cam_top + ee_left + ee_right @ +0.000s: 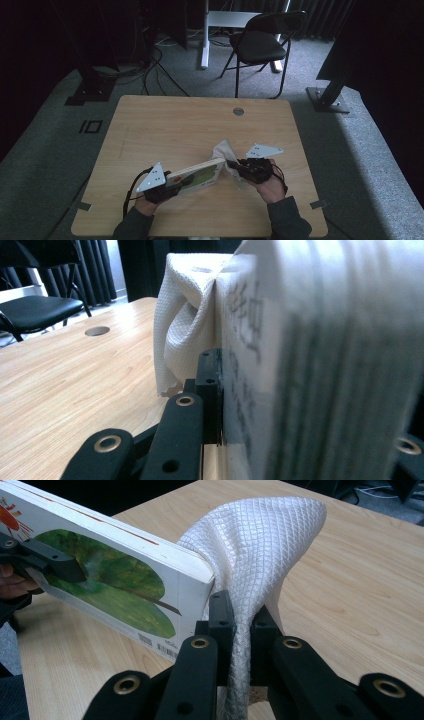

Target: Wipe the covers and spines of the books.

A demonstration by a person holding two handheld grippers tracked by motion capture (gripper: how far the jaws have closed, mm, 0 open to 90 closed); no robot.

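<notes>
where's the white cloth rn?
In the high view the white cloth sits right of table centre, pinched in the right gripper and pressed against the far end of the book that the left gripper holds.

We see a thick picture book (107, 575) with a white edge and a green leaf on its cover, held up off the wooden table and tilted, one end lower than the other. A white waffle-textured cloth (255, 555) is bunched against the book's far end, draping over its corner and hanging down beside it.
</notes>
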